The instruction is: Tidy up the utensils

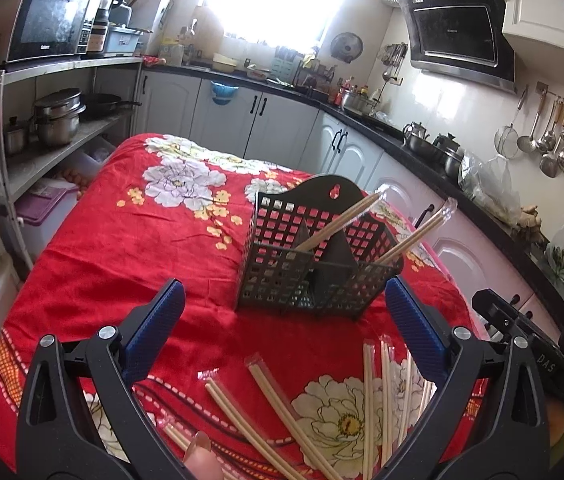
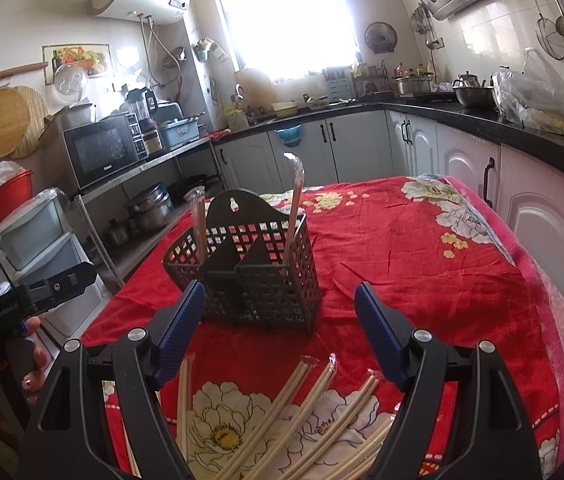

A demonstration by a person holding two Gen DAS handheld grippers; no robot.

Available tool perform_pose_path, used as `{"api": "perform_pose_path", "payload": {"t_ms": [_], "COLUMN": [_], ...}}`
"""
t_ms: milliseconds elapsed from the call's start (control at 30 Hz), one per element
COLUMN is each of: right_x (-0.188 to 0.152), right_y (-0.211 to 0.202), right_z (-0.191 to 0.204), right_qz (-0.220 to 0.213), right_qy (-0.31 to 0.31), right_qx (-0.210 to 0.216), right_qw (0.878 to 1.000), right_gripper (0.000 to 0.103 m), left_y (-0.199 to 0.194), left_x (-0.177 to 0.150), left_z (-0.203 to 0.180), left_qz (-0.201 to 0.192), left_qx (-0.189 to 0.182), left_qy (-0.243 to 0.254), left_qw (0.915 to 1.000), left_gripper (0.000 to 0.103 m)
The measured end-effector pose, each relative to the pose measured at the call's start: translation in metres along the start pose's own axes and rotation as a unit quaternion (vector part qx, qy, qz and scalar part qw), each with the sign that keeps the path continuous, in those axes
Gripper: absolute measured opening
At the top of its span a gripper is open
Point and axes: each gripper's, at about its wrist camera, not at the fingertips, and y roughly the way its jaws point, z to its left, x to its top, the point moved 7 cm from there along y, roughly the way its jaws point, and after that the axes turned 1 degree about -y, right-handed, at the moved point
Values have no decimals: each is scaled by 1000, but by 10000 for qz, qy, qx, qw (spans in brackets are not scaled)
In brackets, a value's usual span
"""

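Nearest the cameras, loose pairs of pale wooden chopsticks in clear plastic sleeves (image 1: 278,408) (image 2: 305,412) lie scattered on the desk, which is covered by a red cloth with white flowers (image 1: 122,240) (image 2: 421,248). The left hand-held gripper (image 1: 282,332) hovers over them with its blue-padded jaws wide apart and nothing between them. The right hand-held gripper (image 2: 280,328) stands just as wide apart and empty above the same pile. Farther on, in the middle of the desk, stands a dark grey perforated plastic utensil basket with dividers (image 1: 313,264) (image 2: 250,276). Two sleeved chopstick pairs (image 1: 337,222) (image 2: 293,200) lean inside it, in separate compartments. Beyond are white kitchen cabinets (image 1: 242,116) (image 2: 321,148).
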Motion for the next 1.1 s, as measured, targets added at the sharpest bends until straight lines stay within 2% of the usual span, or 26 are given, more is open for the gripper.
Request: {"api": "perform_pose_path", "payload": {"t_ms": [767,1100], "right_x": [-48,-66], "right_y": [10,24], "right_z": [-7,-15], "right_qz": [733,1146], "right_qy": [-119,-134], "right_qx": [46,75], "right_qw": [9972,9933], "right_gripper": [74,65], "left_y": [28,50], "left_x": [-59,-87], "left_z": [-2,-2], "left_qz": [861,1371], "left_qx": [4,-49], "left_qy": [-128,-227], "left_qw": [9962,9903], "left_gripper": [92,92]}}
